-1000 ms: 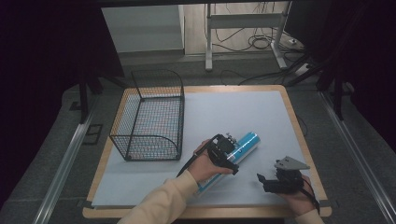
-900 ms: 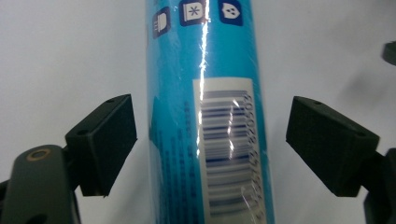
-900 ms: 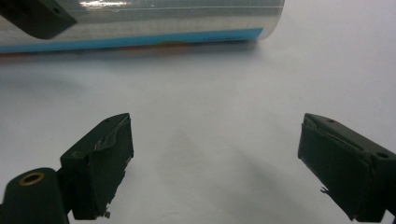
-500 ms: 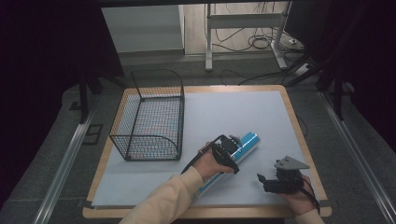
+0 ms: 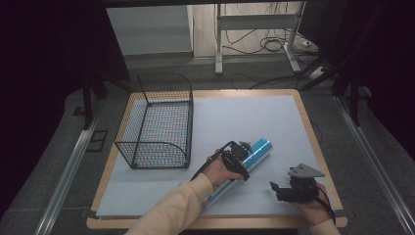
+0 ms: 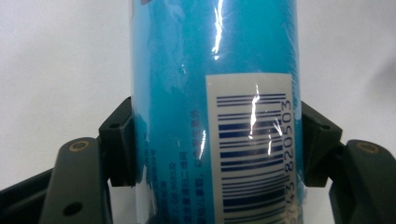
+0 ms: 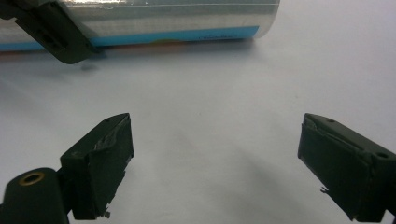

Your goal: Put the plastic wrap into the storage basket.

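A blue tube (image 5: pixel 260 148) wrapped in shiny film, with a barcode label, lies diagonally on the pale mat at front centre. My left gripper (image 5: pixel 243 156) sits over its middle. In the left gripper view the tube (image 6: pixel 210 84) fills the gap and both pads (image 6: pixel 122 140) press on its sides; the jaws have just been closing onto it, so my left gripper (image 6: pixel 215 144) is shut on the tube. My right gripper (image 5: pixel 275 188) rests at front right, a short way from the tube. Its jaws stand wide, and my right gripper (image 7: pixel 215 154) has only bare mat between them, the tube (image 7: pixel 177 18) lying beyond.
A black wire basket (image 5: pixel 159 155) stands on the left part of the mat (image 5: pixel 244 112). A wooden table edge (image 5: pixel 313 142) frames the mat. Metal rails run along both sides of the table, and desk legs and cables sit beyond its far edge.
The left gripper's jaws have closed in on the blue tube, with the hand shifting only slightly. The right hand and its gripper have stayed in place.
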Demonstrator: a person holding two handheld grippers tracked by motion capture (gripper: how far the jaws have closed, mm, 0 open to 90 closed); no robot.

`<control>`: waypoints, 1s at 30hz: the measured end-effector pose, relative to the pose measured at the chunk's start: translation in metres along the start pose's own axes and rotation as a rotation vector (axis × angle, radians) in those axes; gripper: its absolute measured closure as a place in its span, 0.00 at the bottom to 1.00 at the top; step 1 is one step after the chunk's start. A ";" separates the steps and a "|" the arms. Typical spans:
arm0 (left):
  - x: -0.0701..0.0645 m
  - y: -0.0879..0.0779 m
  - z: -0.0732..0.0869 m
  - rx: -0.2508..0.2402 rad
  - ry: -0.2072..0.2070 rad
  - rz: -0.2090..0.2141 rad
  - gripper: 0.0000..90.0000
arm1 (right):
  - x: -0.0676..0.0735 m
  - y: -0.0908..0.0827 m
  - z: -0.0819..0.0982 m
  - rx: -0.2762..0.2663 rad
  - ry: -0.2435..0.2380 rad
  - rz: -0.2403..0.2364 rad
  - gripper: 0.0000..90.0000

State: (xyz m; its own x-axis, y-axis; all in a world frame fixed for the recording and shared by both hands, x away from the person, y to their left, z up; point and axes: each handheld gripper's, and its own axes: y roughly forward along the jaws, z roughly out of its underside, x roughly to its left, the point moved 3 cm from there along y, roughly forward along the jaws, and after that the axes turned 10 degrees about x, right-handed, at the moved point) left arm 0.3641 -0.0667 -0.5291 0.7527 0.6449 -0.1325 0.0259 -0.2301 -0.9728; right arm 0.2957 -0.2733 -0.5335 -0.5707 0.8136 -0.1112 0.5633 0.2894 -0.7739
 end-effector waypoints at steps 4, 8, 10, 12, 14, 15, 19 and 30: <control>0.001 -0.001 0.000 0.009 0.002 0.007 0.35 | -0.002 0.000 0.000 0.000 0.003 0.001 0.12; 0.003 -0.004 0.002 0.007 0.008 0.009 0.35 | -0.003 0.000 0.000 -0.005 0.007 0.002 0.12; 0.004 -0.007 0.003 -0.003 0.003 0.010 0.35 | -0.003 -0.001 0.000 -0.004 0.008 0.001 0.12; 0.006 -0.011 0.004 -0.011 -0.001 0.015 0.35 | -0.003 0.000 0.000 -0.005 0.008 0.003 0.12; 0.008 -0.016 0.005 -0.010 -0.001 0.022 0.35 | -0.002 0.000 0.000 -0.003 0.006 0.003 0.12; 0.008 -0.016 0.005 -0.010 -0.001 0.022 0.35 | -0.002 0.000 0.000 -0.003 0.006 0.003 0.12; 0.010 -0.030 0.005 -0.009 0.019 0.005 0.35 | -0.002 0.000 0.000 -0.003 0.007 0.004 0.12; 0.011 -0.053 0.005 -0.025 0.037 -0.013 0.35 | -0.002 0.000 0.000 -0.005 0.008 0.004 0.12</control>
State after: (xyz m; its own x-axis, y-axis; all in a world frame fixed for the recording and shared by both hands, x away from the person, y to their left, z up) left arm 0.3683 -0.0439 -0.4803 0.7757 0.6210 -0.1126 0.0517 -0.2403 -0.9693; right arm 0.2966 -0.2756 -0.5332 -0.5634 0.8190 -0.1092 0.5688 0.2886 -0.7702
